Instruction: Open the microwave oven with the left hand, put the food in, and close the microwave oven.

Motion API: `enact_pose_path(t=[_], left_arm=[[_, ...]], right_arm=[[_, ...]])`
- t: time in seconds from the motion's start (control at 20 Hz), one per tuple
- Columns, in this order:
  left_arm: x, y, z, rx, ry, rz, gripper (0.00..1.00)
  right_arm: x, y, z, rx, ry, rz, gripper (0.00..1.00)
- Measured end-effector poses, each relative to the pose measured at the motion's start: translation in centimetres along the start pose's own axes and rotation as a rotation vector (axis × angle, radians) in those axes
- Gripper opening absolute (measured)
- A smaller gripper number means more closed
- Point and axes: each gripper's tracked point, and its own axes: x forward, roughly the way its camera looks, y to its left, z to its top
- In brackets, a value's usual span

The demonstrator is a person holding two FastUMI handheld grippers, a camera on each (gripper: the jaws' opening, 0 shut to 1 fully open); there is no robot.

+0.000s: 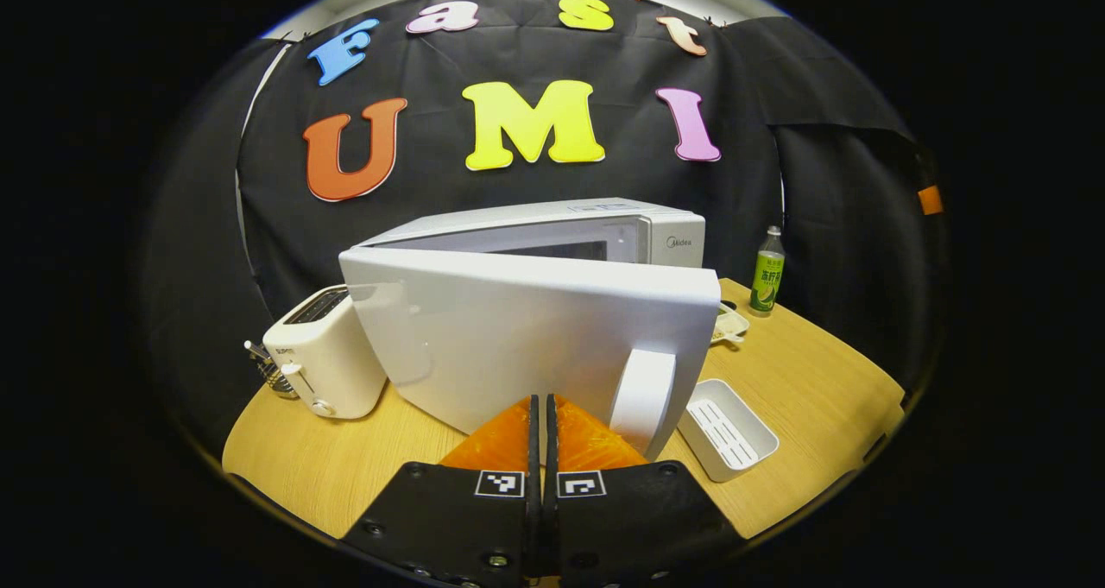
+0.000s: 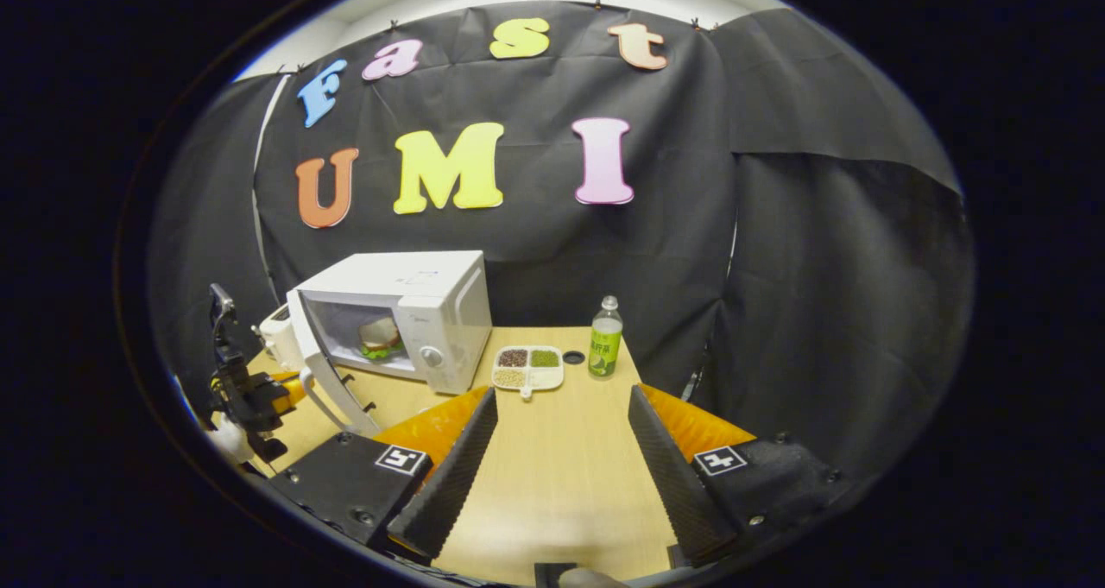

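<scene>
Our left gripper (image 1: 543, 415) has its fingers pressed together, right behind the microwave door (image 1: 535, 338). Our right gripper (image 2: 561, 437) is spread wide; far past its fingers, the sandwich (image 2: 378, 336) sits inside the microwave (image 2: 406, 312).

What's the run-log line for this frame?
stage: closing door | food: inside microwave | door: part open | left gripper: shut, at door, contact unclear | right gripper: open, empty, over table
</scene>
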Motion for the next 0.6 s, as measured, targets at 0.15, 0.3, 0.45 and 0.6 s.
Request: enact_pose_path(t=[0.15, 0.3, 0.45, 0.6], left_arm=[[1.2, -1.2, 0.8, 0.010, -0.006, -0.012, 0.00], [2.9, -2.1, 1.2, 0.017, -0.009, -0.024, 0.00], [4.5, -2.7, 1.4, 0.024, -0.006, -0.031, 0.00], [6.2, -3.5, 1.9, 0.022, -0.007, -0.040, 0.00]], right_arm=[[0.8, -0.3, -0.2, 0.016, 0.011, 0.002, 0.98], [1.2, -0.7, -0.2, 0.025, 0.011, -0.004, 0.98], [1.4, -1.0, -0.3, 0.031, 0.014, -0.006, 0.98], [1.5, -1.4, -0.3, 0.056, 0.014, -0.017, 0.98]])
